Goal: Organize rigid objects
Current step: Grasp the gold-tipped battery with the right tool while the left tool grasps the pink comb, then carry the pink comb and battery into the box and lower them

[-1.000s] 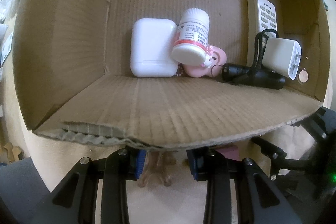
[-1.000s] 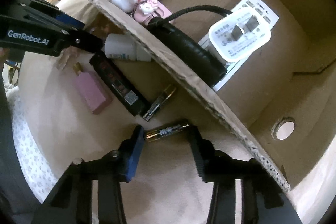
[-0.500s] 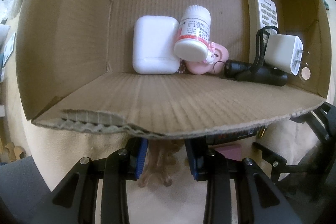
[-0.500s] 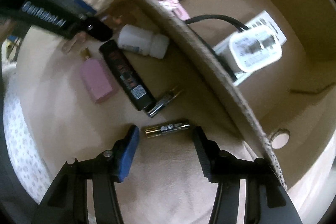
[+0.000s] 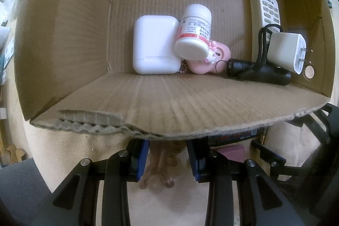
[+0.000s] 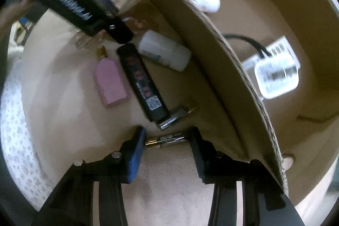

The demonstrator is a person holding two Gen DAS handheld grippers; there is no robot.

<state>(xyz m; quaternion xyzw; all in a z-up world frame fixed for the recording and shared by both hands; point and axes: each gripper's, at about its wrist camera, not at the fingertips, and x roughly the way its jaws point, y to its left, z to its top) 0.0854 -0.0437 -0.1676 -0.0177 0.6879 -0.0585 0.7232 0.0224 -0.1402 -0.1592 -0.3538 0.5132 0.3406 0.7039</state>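
Observation:
A cardboard box holds a white case, a pill bottle, a pink charm, a black flashlight, a white charger and a remote. My left gripper is open around a translucent hair claw on the beige cloth in front of the box. My right gripper has its jaws at both ends of a battery, end to end. A second battery, a black lighter, a pink bottle and a white bottle lie nearby.
The box's near wall stands just right of the right gripper. The left gripper's arm crosses the upper left of the right wrist view. A floral cloth lies at the left edge.
The right gripper has closed in around the battery, its jaws now at both ends. The left gripper has moved slightly forward around the hair claw, its jaws a little narrower.

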